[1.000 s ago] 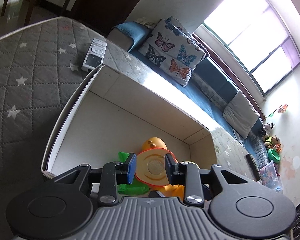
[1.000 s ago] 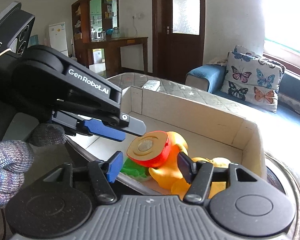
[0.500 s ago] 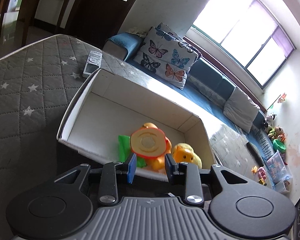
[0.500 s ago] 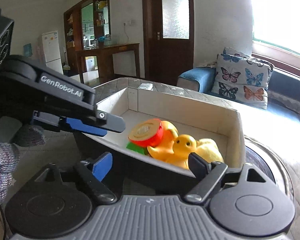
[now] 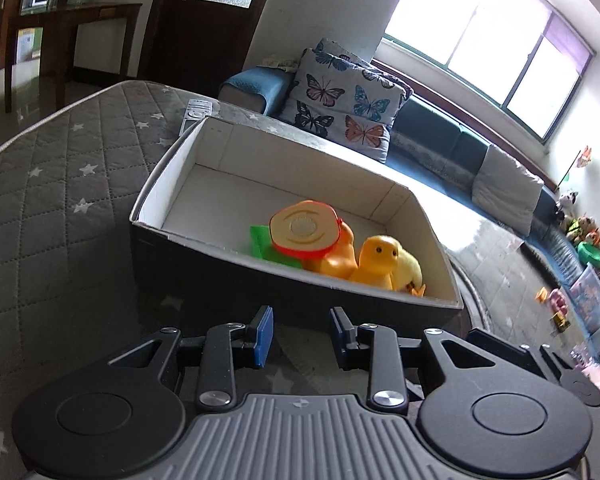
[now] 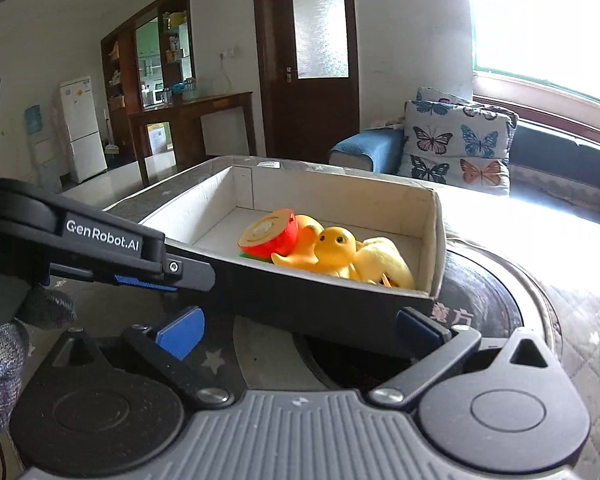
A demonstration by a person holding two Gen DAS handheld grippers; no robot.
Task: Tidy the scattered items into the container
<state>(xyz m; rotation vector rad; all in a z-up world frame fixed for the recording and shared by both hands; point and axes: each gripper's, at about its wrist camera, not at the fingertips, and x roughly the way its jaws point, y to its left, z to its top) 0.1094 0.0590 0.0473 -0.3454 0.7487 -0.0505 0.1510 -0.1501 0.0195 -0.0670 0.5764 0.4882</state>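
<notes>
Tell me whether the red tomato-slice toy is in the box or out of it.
In. The tomato-slice toy lies inside the white-lined box, leaning on an orange toy beside the yellow duck; neither gripper touches it.

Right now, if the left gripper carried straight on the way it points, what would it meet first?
Most likely the dark near wall of the box. The left gripper, jaws opening with nothing between them, sits just short of that wall and below its rim; the toys inside lie beyond. Depth is uncertain through the fisheye.
</notes>
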